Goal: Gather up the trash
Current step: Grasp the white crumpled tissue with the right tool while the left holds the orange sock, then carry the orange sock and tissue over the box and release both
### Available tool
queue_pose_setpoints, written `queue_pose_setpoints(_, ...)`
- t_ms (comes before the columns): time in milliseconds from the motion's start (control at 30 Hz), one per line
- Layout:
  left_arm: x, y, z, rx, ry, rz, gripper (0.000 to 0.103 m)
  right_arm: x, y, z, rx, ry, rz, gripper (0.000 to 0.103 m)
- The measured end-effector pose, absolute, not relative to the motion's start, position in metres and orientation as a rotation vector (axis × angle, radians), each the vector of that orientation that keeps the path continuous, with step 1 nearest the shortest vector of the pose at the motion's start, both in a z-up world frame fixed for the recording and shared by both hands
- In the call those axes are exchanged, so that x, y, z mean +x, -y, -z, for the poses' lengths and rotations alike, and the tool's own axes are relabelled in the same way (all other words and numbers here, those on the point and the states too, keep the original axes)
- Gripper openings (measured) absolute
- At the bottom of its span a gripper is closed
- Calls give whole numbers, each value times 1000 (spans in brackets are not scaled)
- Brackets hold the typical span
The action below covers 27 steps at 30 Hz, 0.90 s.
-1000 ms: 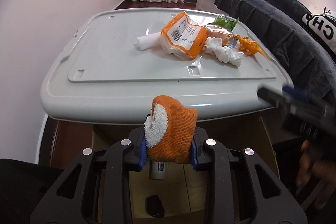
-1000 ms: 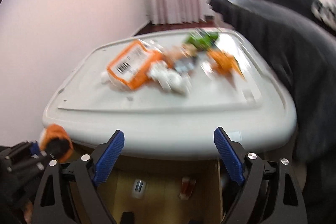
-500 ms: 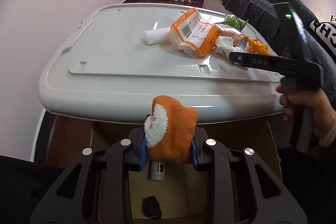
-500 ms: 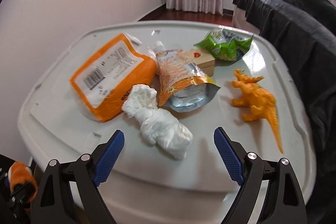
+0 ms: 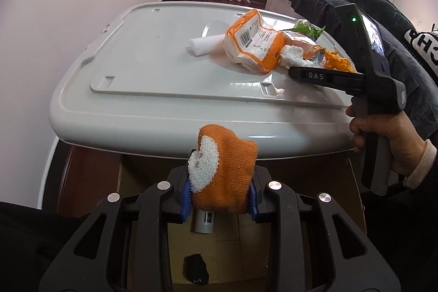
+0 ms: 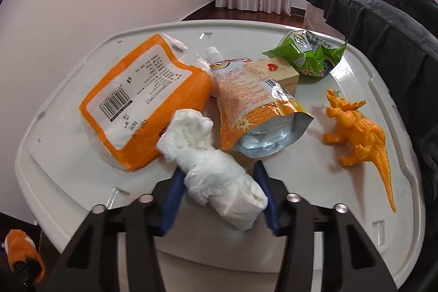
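Pouches (image 6: 147, 100), two; tissue wad (image 6: 219, 182), one.

Left wrist view sits low before the white plastic lid (image 5: 153, 78), facing across it; right wrist view hovers close above the same lid (image 6: 314, 168).

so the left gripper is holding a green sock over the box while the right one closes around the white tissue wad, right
Not quite: the sock in the left gripper is orange with a white patch, as the left wrist view shows. The rest holds: the right gripper has its fingers around the tissue wad.
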<state>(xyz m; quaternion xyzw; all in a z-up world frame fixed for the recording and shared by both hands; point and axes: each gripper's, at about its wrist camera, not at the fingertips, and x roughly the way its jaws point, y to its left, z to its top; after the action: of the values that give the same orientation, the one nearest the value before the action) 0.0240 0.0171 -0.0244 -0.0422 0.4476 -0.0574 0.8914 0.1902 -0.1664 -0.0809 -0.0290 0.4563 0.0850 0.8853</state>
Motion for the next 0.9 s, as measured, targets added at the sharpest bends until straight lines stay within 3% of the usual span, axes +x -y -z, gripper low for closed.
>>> queue_pose_setpoints(400, 24, -15, 31, -76, -946, 100, 30, 151, 174, 73, 11, -931, -146, 43)
queue_pose_setpoints(900, 4, -5, 43, -8, -991, 100, 30, -7, 194, 65, 223, -927, -106, 44)
